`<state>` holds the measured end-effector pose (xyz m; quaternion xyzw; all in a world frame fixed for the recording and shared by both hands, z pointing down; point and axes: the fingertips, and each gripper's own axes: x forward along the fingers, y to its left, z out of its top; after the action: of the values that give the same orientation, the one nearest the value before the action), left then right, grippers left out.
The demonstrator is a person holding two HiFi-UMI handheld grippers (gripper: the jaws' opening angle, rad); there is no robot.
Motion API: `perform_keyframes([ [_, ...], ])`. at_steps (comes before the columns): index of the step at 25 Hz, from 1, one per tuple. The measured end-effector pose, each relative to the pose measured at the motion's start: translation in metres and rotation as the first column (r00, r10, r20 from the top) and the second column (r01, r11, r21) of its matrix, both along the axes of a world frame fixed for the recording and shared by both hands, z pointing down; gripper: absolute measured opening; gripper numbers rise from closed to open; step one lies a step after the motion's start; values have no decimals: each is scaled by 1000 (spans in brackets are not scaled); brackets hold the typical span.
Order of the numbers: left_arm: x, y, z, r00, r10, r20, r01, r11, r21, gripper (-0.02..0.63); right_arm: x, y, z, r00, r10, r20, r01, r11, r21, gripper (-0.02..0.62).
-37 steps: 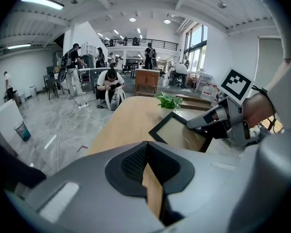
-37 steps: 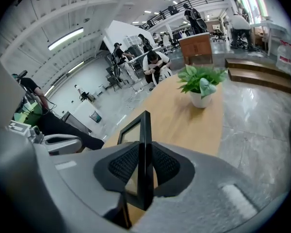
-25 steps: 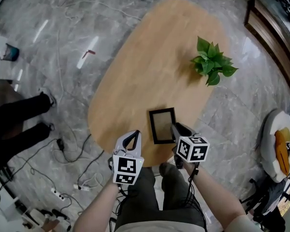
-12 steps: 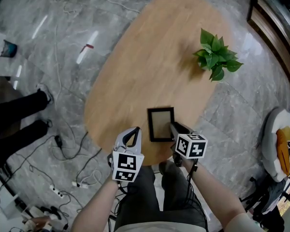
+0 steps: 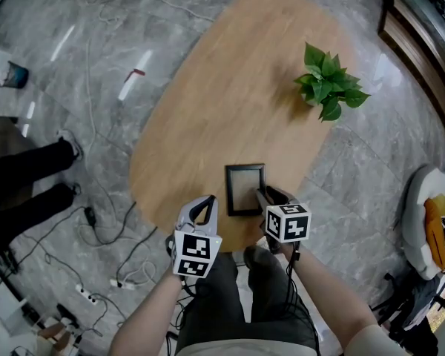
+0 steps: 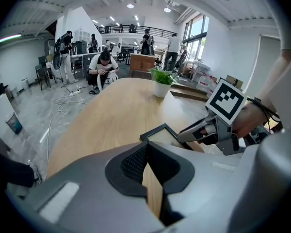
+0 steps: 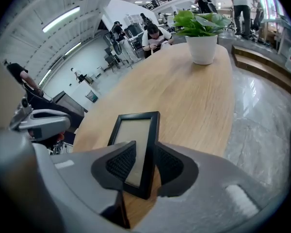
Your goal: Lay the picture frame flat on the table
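The black picture frame (image 5: pixel 245 189) lies flat on the oval wooden table (image 5: pixel 230 102), close to its near edge. My right gripper (image 5: pixel 264 196) reaches over the frame's right side. In the right gripper view, the frame (image 7: pixel 136 140) sits between the jaws of the right gripper (image 7: pixel 145 155); they are opening, and the pads stand beside its near end without pressing on it. My left gripper (image 5: pixel 202 206) hovers at the table edge left of the frame, shut and empty. In the left gripper view, the frame (image 6: pixel 160 135) and the right gripper (image 6: pixel 186 135) lie ahead of the left gripper (image 6: pixel 146 147).
A potted green plant (image 5: pixel 326 87) stands at the table's far right side. Cables and a power strip (image 5: pixel 85 297) lie on the marble floor to the left. A person's dark legs (image 5: pixel 30 184) are at the left. A chair (image 5: pixel 430 221) stands at the right.
The frame stays flat in the same spot. My right gripper has drawn back slightly toward the near edge. The left gripper has barely moved.
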<state>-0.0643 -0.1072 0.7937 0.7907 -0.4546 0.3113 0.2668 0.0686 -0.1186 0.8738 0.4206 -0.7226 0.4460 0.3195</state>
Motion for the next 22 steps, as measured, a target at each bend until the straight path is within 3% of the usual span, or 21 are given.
perform_keyframes([
  [6, 1, 0, -16, 1000, 3, 8, -3, 1000, 23, 20, -8, 1, -27, 999, -18, 32, 17, 1000, 26, 119],
  [10, -1, -5, -43, 1000, 4, 15, -5, 998, 55, 20, -17, 0, -67, 997, -50, 55, 46, 996, 70, 66],
  [22, -9, -18, -191, 1000, -13, 20, 8, 975, 220, 20, -4, -23, -250, 989, -57, 135, 19, 963, 268, 25],
])
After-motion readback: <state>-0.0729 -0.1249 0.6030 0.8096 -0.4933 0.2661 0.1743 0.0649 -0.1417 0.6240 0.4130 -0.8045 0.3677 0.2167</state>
